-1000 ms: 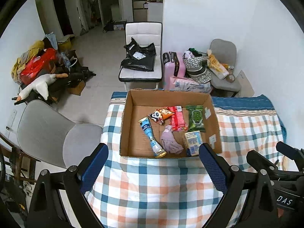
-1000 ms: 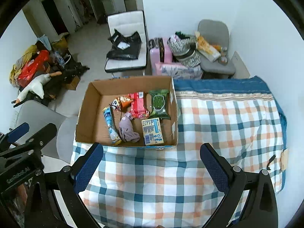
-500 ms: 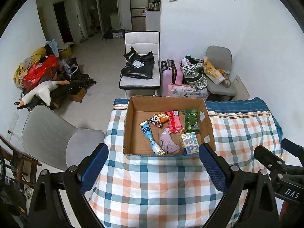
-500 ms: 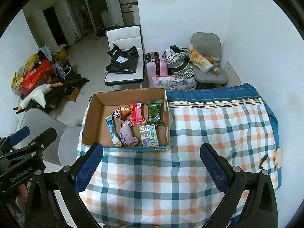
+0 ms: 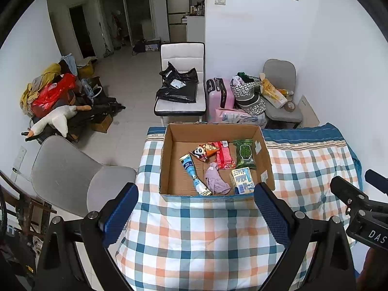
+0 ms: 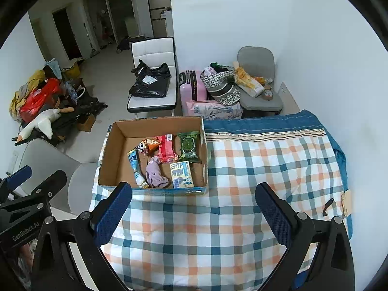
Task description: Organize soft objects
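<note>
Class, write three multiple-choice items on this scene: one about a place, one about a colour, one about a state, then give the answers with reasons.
1. Where does the cardboard box sit?
A. on the checked blanket
B. on the white chair
C. on the floor

2. What colour is the wipes pack?
A. red
B. green
C. blue

3. How is the left tool?
A. shut on the purple cloth
B. open, holding nothing
C. shut, empty

Answers: 1 A, the box rests on the blanket; 2 B, its wrapper is green; 3 B, its pads stand wide apart over the blanket.

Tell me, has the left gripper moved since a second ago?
Yes. The left gripper has pulled back and up: the brown cardboard box on the checked blanket looks smaller and farther away.
</note>
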Available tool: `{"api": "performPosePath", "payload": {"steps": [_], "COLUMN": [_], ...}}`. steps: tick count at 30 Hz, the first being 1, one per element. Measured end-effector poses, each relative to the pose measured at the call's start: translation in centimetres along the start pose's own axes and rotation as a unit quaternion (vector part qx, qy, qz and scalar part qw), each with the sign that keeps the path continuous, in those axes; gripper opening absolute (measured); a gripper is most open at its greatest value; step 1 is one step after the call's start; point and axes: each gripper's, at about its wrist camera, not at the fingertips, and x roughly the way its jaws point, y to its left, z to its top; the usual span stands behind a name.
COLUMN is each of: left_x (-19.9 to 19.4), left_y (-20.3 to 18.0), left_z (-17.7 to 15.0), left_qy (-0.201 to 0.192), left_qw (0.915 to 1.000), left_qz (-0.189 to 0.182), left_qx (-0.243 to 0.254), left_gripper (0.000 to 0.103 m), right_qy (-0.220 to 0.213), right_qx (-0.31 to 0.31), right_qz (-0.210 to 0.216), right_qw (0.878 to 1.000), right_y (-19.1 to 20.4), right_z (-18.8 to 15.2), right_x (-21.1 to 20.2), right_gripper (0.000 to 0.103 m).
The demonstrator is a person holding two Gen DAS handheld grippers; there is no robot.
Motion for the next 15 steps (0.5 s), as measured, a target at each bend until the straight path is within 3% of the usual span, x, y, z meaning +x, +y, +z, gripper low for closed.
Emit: {"api": "performPosePath", "payload": {"steps": [15], "left_x": [-1.1], "left_y": [-0.2], "left_z": [-0.2], "left_qy": [-0.011], "left_qw": [0.9999], "left_qz": [-0.001], "left_qx": [0.001], "left_gripper": [0.098], "right_qy": [-0.012], "right_qx": [0.009], "right_qz": [-0.019], "right_qw": [1.000], "right_y": [-1.0], "right_z": [-0.5], "right_x": [-1.3], "right_gripper": [0.103]}}
